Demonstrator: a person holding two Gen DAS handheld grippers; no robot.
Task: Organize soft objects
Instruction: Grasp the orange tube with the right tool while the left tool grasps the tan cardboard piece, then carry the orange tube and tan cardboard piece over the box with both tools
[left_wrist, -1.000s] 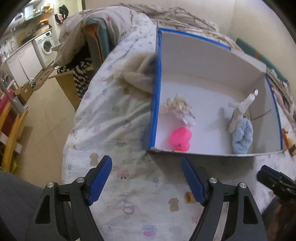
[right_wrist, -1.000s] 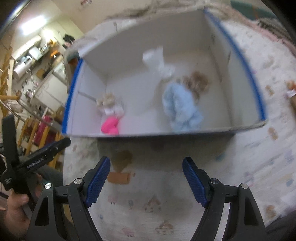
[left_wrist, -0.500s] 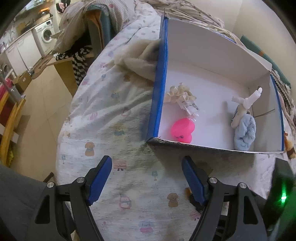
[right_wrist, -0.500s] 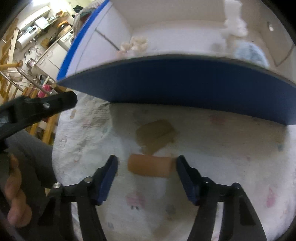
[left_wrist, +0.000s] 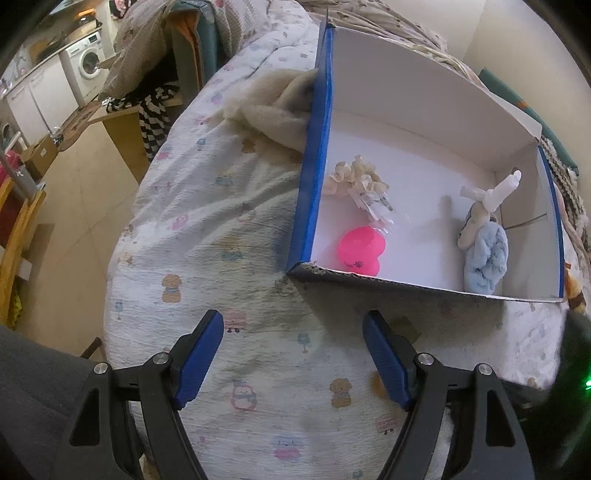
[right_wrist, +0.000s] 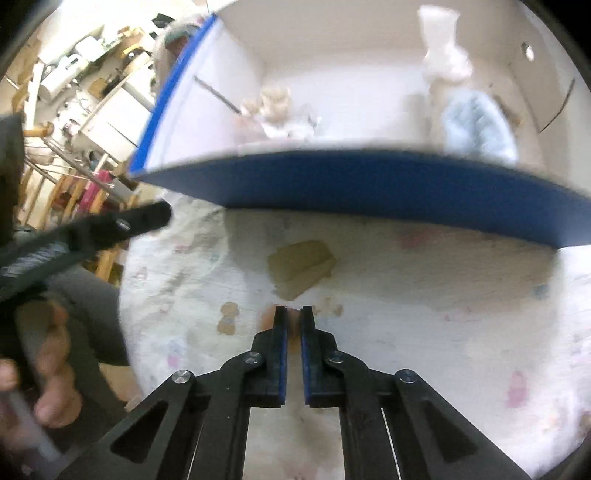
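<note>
A blue-edged white cardboard box (left_wrist: 317, 122) lies on the printed bedspread. In it are a pink heart-shaped toy (left_wrist: 360, 251), a cream frilly scrunchie (left_wrist: 354, 177), a light blue fluffy roll (left_wrist: 485, 256) and a white soft figure (left_wrist: 491, 199). My left gripper (left_wrist: 293, 328) is open and empty over the bedspread in front of the box. My right gripper (right_wrist: 293, 314) is shut on a small orange-brown soft roll (right_wrist: 293, 323), mostly hidden between the fingers, low on the bedspread before the box's blue front wall (right_wrist: 369, 184). An olive-tan soft piece (right_wrist: 301, 267) lies just beyond it.
A cream fleece cloth (left_wrist: 273, 107) lies bunched against the box's left wall. The bed's edge drops to the floor at the left, with a wooden desk (left_wrist: 122, 114) and a washing machine (left_wrist: 86, 66) beyond. The left gripper (right_wrist: 85, 236) reaches in from the left in the right wrist view.
My right gripper dropped low in front of the box and closed on the orange-brown roll. My left gripper drifted slightly back and stays open.
</note>
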